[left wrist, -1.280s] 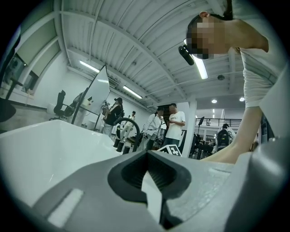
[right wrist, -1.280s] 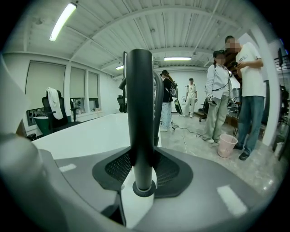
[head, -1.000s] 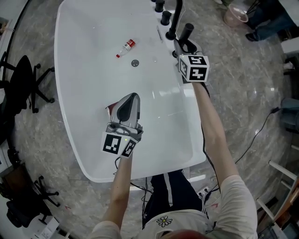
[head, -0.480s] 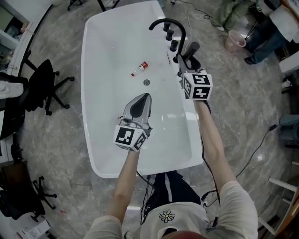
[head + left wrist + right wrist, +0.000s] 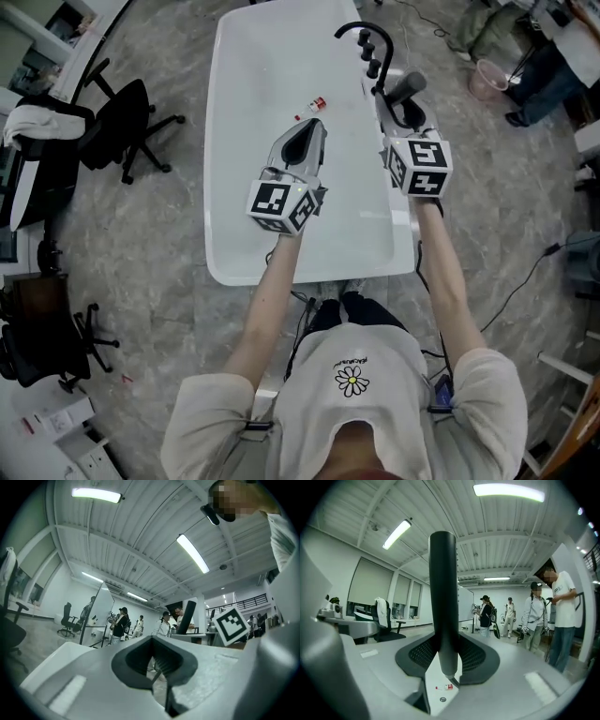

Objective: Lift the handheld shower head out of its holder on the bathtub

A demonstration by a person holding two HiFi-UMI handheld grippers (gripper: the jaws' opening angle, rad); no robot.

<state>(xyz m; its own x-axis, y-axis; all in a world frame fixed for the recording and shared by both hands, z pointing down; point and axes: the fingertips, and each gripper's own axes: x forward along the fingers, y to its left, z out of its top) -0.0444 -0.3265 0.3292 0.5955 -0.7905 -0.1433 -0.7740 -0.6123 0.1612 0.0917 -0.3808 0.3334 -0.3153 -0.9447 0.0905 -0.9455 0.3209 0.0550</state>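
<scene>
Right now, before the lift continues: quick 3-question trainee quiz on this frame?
1. True or false: the left claw has something between its jaws.
2. What lies inside the bathtub? A) a towel B) a small red-capped bottle C) a sponge
3. Fill in: the right claw is closed on the ____.

Key: 1 false, its jaws are together and hold nothing; 2 B; 3 shower head.
</scene>
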